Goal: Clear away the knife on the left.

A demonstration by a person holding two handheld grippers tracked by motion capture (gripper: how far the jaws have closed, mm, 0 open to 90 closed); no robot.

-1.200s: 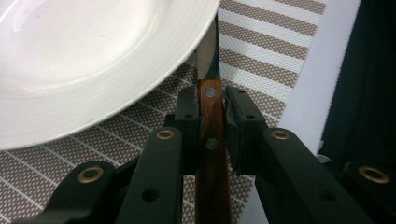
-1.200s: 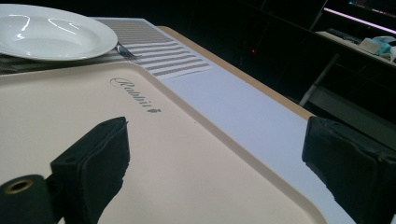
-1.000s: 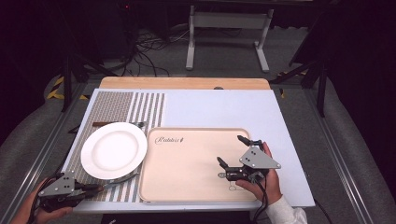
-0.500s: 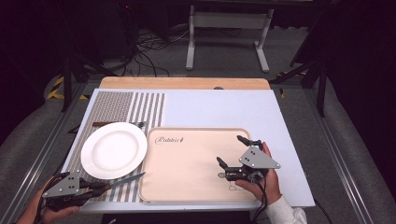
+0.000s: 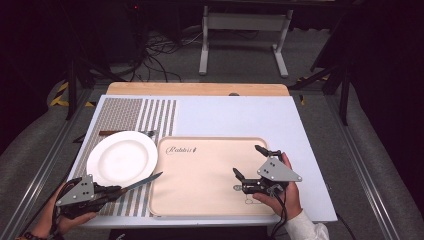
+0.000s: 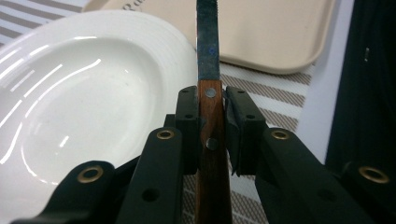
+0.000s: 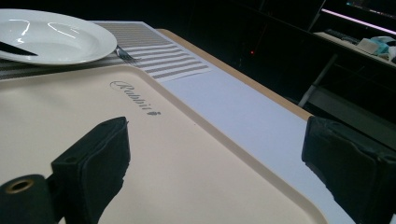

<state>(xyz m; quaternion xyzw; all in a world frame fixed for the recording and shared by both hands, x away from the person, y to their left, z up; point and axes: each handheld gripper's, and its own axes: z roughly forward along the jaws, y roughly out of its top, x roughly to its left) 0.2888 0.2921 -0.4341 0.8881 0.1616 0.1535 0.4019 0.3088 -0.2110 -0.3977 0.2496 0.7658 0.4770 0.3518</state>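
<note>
- Since the tray [image 5: 210, 175] is the biggest thing on the table, it sits under and ahead of the right gripper [image 5: 250, 167] w/ nothing on it – prob. the drop spot, judging by its bare surface.
- Placemat [image 5: 150, 112], striped, lies left of the tray & under the left gripper's fingers; it marks out the place setting.
- Plate [image 5: 122, 157], white, centred on the mat, just left of the left fingers in the left gripper view, its rim close beside the blade.
- Left gripper [image 6: 212, 112]: jaws nearly closed, pads clamped on the knife [image 6: 208, 60] by its wooden handle, at the rivets. Blade points fwd past the fingertips toward the tray, clear of the plate's rim, so it looks held for carrying.
- Right gripper: jaws wide apart, nothing between them, hovering low over the tray's near right corner – likely waiting.
- Fork [image 5: 125, 133], beyond the plate, well away from both sets of fingers, partly hidden.
</note>
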